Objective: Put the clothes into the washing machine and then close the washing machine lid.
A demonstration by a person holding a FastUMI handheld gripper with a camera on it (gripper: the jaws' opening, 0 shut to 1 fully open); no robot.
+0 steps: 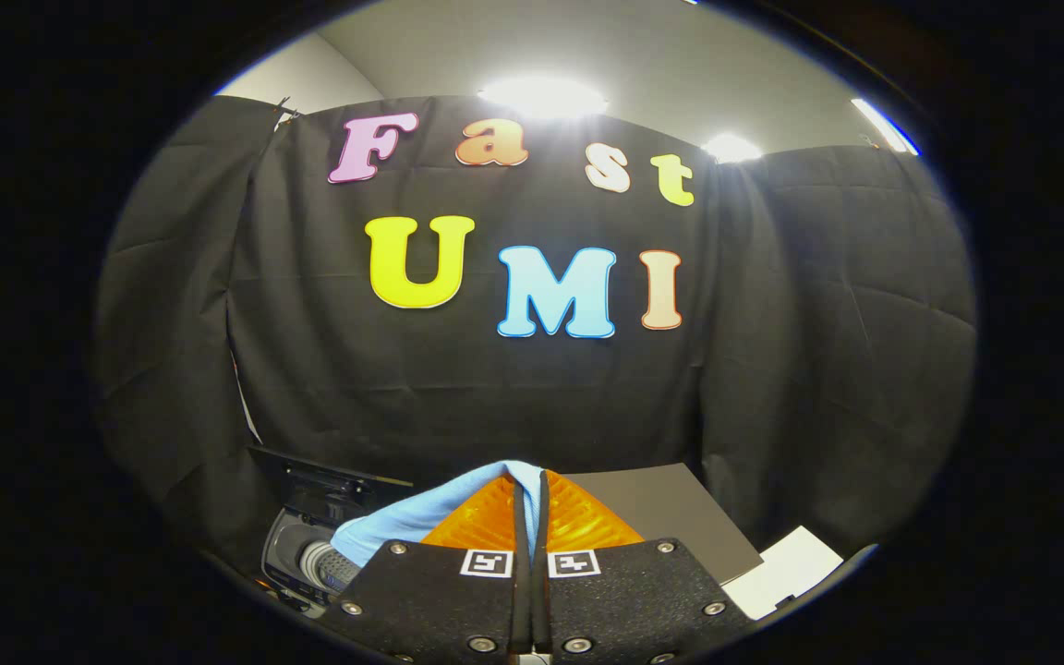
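My gripper [530, 489] is held up high, with both fingers pressed together on a light blue cloth [403, 526]. The cloth bulges over the fingertips and hangs down to the left of the fingers. Below and to the left stands the small washing machine [296, 554], seen from above, with its dark lid [324, 476] raised and its grey drum opening showing. The hanging cloth reaches down toward that opening; I cannot tell whether it touches the machine.
A dark grey board [671, 517] lies just right of the fingers, with a white sheet [786, 573] beyond it to the right. The black cloth wall [513, 388] closes off the space behind.
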